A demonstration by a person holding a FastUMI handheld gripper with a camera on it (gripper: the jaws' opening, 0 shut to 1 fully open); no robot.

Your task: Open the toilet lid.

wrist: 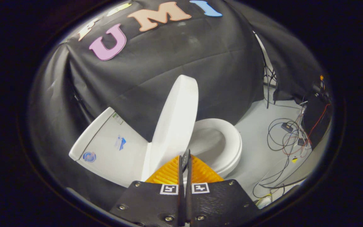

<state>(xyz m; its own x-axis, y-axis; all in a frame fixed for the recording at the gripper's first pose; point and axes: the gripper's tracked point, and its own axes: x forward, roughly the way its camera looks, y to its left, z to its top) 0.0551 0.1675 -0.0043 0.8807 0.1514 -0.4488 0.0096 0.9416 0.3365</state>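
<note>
A white toilet stands against the black cloth wall, and the whole scene looks tilted. Its lid (pixel 175 121) is raised nearly upright, leaning back toward the tank (pixel 106 148). The seat ring (pixel 228 142) lies flat around the open bowl, to the right of the lid. My gripper (pixel 185 158) is shut, its two fingers pressed together with nothing between them. The fingertips sit right at the lower front edge of the raised lid; I cannot tell whether they touch it.
The pale floor (pixel 254 126) runs off to the right of the toilet. Loose cables (pixel 282 138) and small boxes lie on it, next to a dark unit (pixel 317 116). A thin stand pole (pixel 265 78) rises beside the cloth wall.
</note>
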